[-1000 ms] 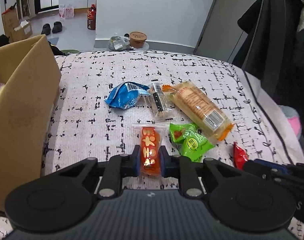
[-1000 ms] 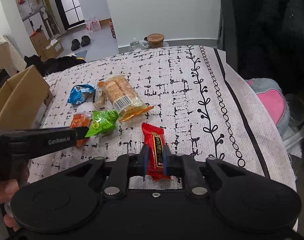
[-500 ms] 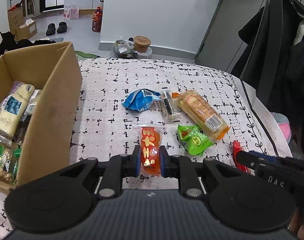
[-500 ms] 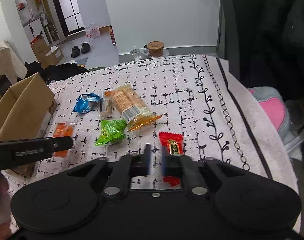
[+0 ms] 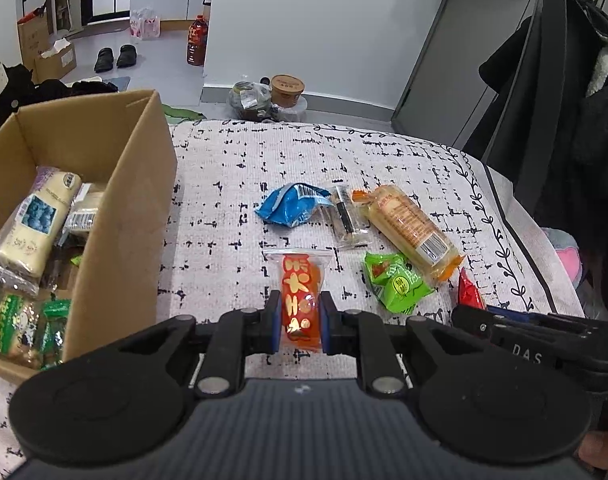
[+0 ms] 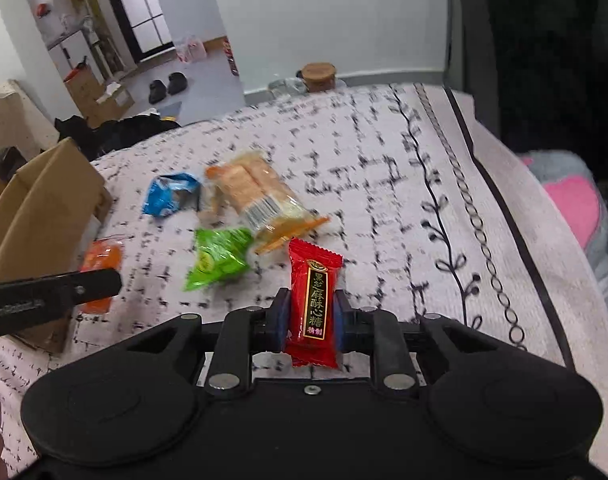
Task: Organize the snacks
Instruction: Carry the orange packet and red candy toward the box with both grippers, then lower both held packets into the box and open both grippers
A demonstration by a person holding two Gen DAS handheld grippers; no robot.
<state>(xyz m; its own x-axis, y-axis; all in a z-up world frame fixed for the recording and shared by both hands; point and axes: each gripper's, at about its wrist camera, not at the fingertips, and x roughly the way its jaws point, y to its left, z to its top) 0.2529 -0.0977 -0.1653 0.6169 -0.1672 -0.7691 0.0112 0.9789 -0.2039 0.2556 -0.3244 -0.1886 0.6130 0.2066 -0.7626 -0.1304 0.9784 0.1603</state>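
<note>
My left gripper [image 5: 301, 322] is shut on an orange snack packet [image 5: 300, 300] and holds it above the patterned cloth. My right gripper [image 6: 311, 322] is shut on a red candy packet [image 6: 313, 304], lifted off the cloth. On the cloth lie a green packet [image 5: 396, 286], a blue packet [image 5: 290, 208], a small clear packet with a dark bar [image 5: 346, 216] and a long cracker pack [image 5: 410, 232]. The open cardboard box [image 5: 116, 216] at the left holds several snacks. The right gripper's side shows low at the right of the left wrist view [image 5: 536, 344].
The cloth-covered surface [image 6: 384, 168] drops off at the right, where a pink and grey cushion [image 6: 572, 200] lies. A dark coat [image 5: 564, 100] hangs at the right. Jars and a bag [image 5: 264, 96] stand on the floor beyond the far edge.
Both grippers have risen with their packets. The left one has come high enough that the box's inside shows. The red candy now stands upright between the right fingers.
</note>
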